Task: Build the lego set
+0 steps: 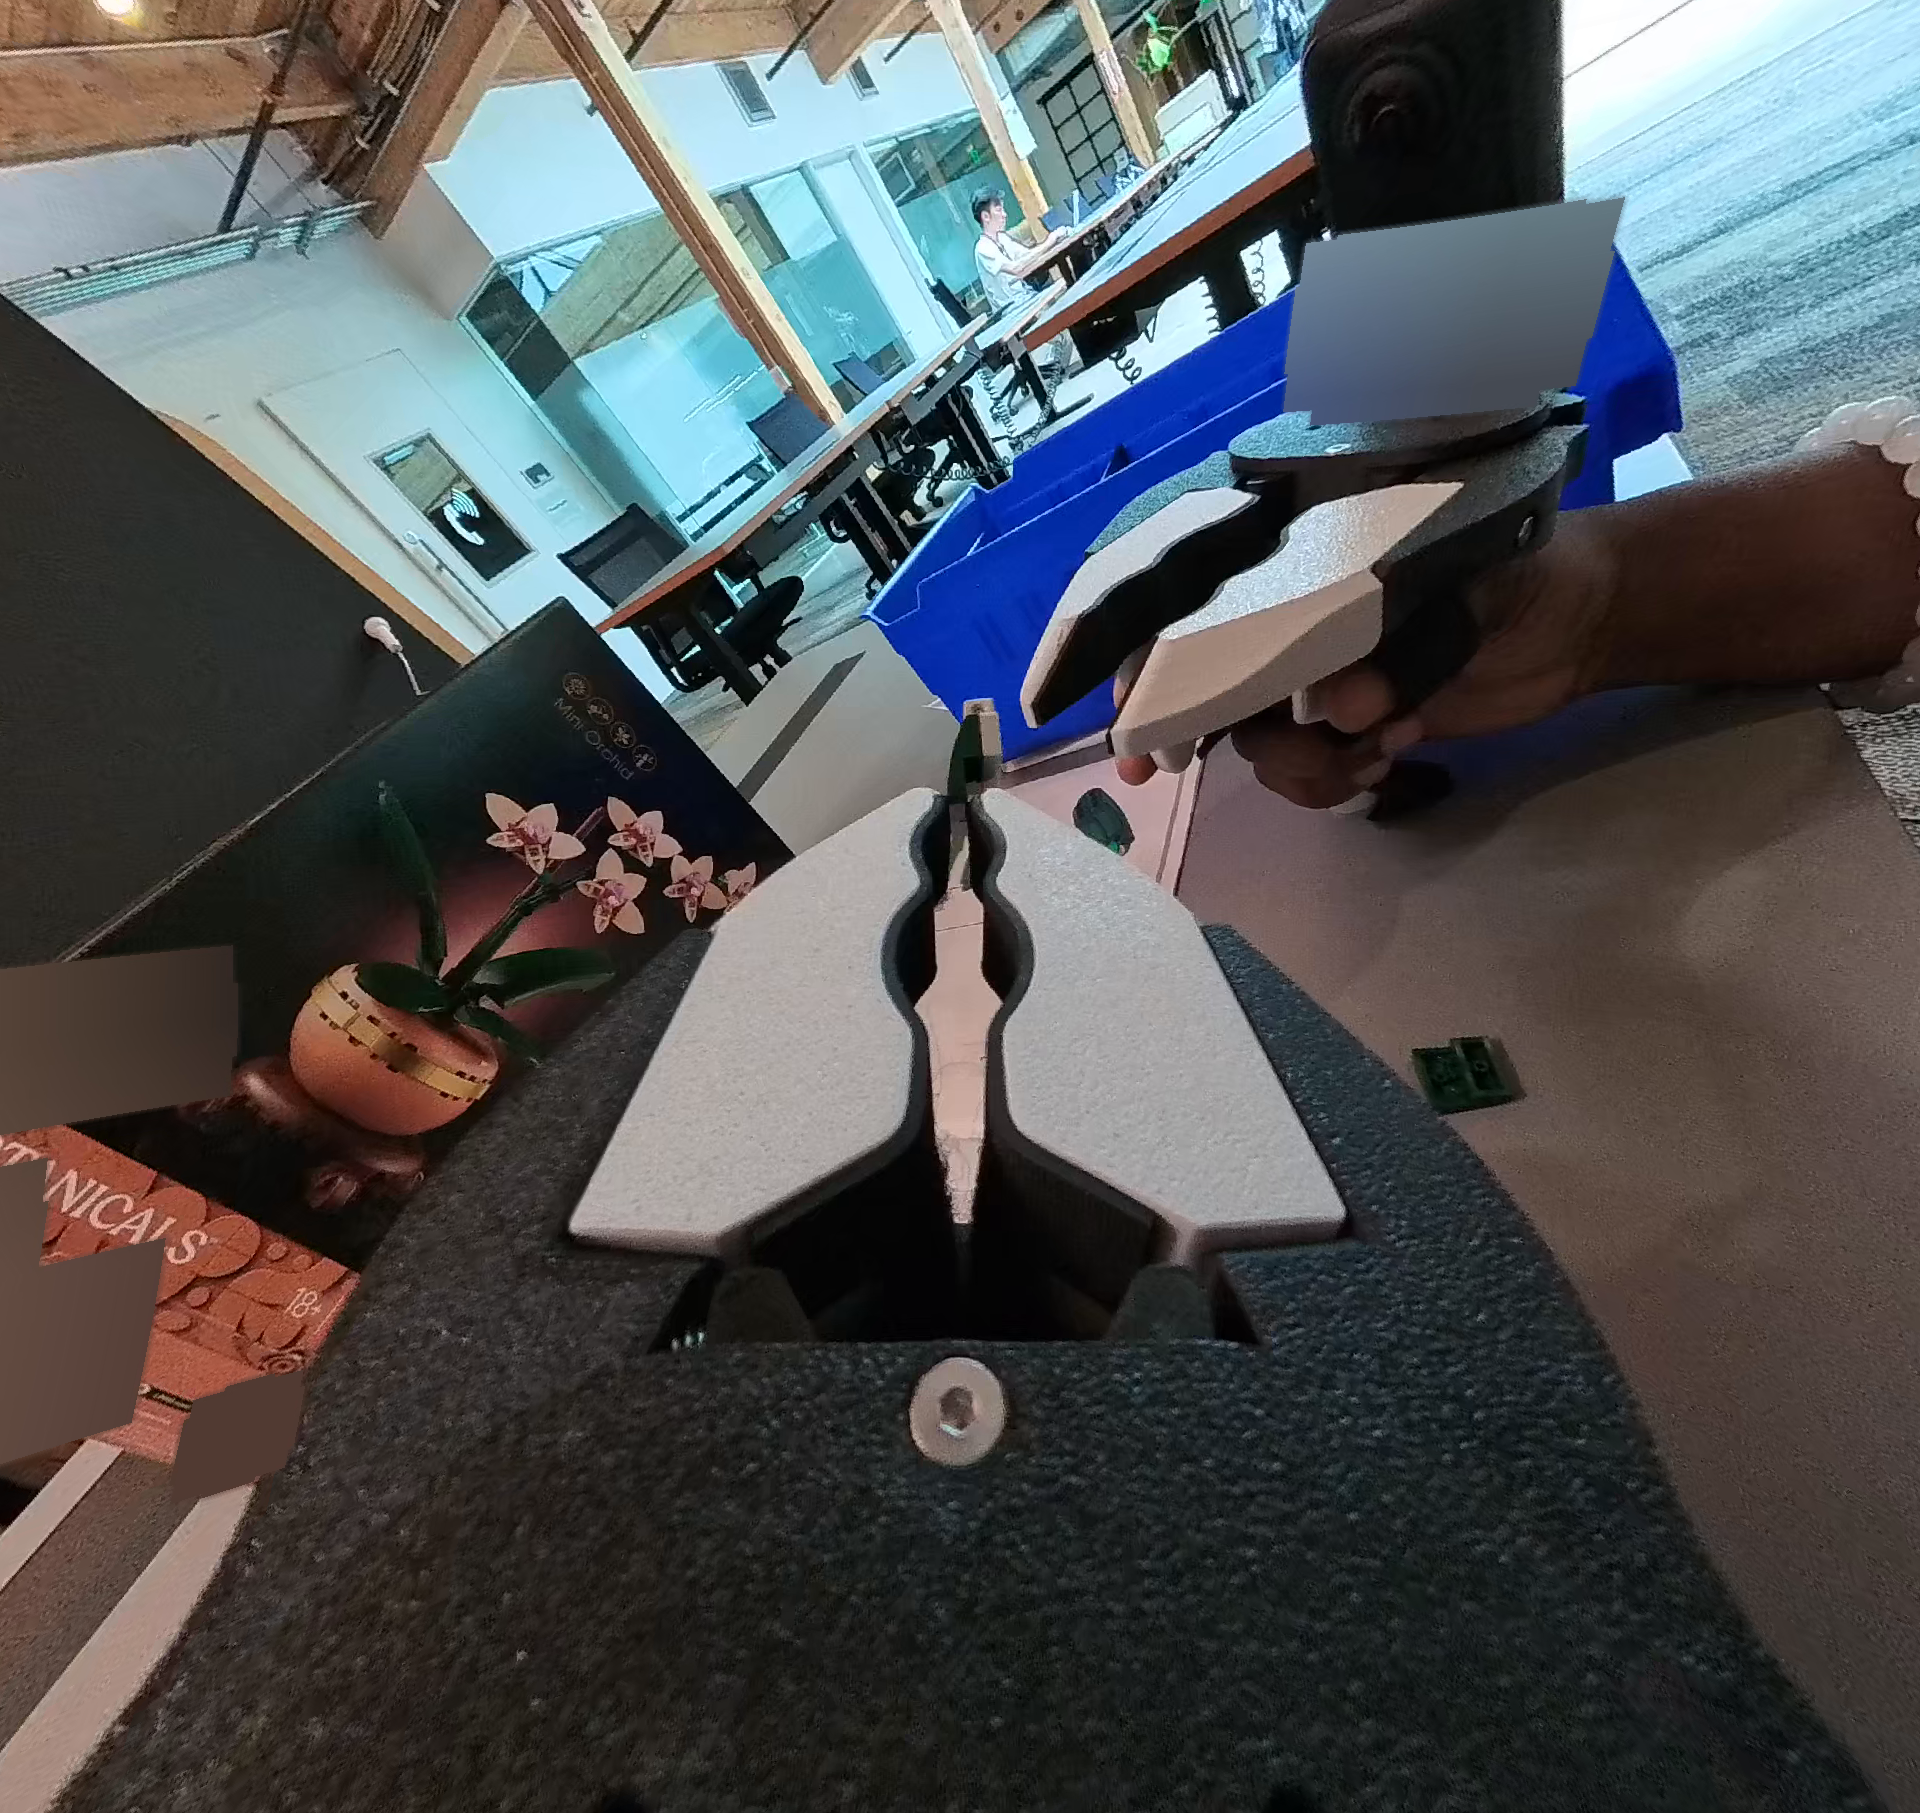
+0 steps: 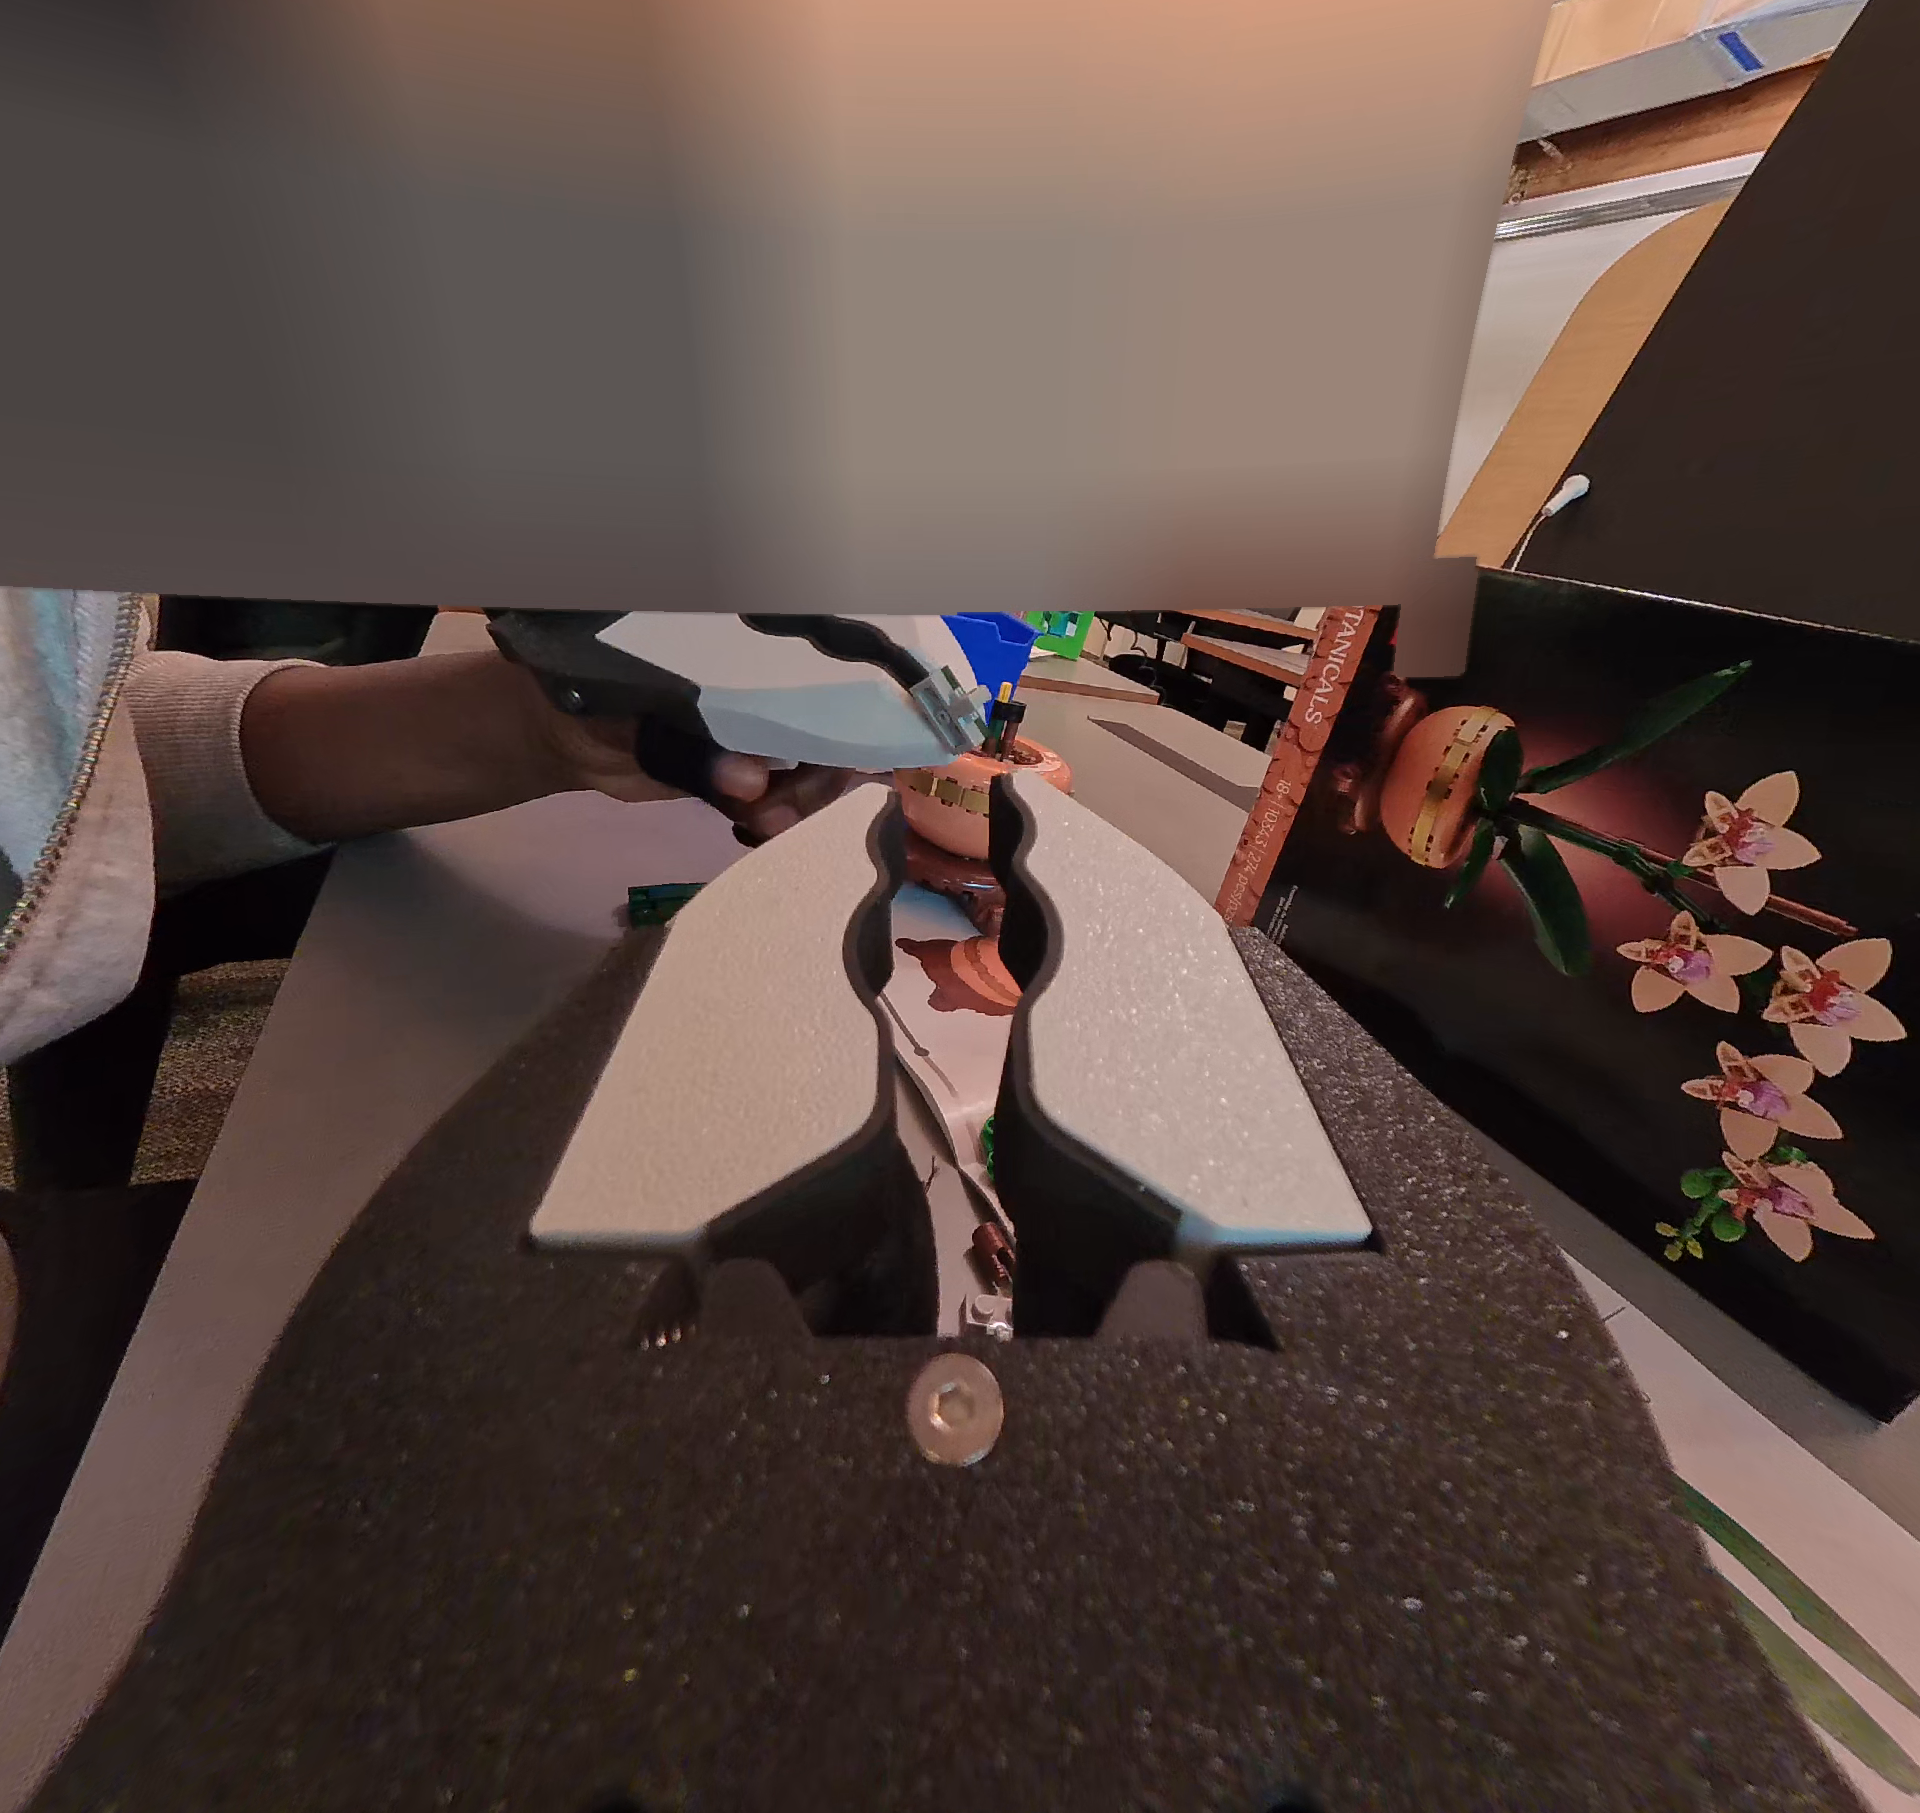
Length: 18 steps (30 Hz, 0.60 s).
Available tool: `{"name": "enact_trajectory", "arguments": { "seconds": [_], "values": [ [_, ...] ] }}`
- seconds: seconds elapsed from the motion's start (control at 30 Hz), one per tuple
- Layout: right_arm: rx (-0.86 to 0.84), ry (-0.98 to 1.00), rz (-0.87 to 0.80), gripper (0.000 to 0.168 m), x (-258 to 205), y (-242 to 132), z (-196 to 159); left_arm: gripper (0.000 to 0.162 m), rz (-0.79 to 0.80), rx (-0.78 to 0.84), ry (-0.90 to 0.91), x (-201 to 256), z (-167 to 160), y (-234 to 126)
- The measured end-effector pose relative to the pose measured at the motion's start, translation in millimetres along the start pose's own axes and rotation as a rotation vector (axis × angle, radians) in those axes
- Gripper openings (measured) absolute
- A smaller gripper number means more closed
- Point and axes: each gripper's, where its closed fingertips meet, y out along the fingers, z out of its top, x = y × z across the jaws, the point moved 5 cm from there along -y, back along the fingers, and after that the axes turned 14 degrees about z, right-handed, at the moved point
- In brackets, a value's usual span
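left gripper (image 1: 961,818), seen along its own fingers, is clamped on a small green-and-grey lego piece (image 1: 975,740) that sticks up past the tips, with loose green plates (image 1: 1467,1073) lying on the table (image 1: 1558,932). from the right wrist view, the right gripper (image 2: 940,807) stands parted and empty just in front of the orange pot (image 2: 982,787). i'd brace that pot and bring the piece straight down onto its stem, so it doesn't twist off.

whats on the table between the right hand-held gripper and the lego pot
In the right wrist view, an open instruction page with a printed pot picture lies between the right hand-held gripper and the terracotta brick-built pot; no loose bricks show there.
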Motion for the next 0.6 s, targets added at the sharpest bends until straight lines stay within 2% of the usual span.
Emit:
{"name": "enact_trajectory", "arguments": {
  "seconds": [0.33,0.47,0.6],
  "values": [
    [-0.004,-0.006,-0.006,0.015,0,0,0,0.002,-0.018,0.004,-0.010,2,1,0],
    [0.043,-0.032,0.019,0.016,-4,-1,6,0.002,-0.165,0.048,-0.112,14,7,-4],
    [0.087,-0.068,0.061,0.016,-11,3,12,0.002,-0.242,0.104,-0.239,15,15,-9]
  ]
}}
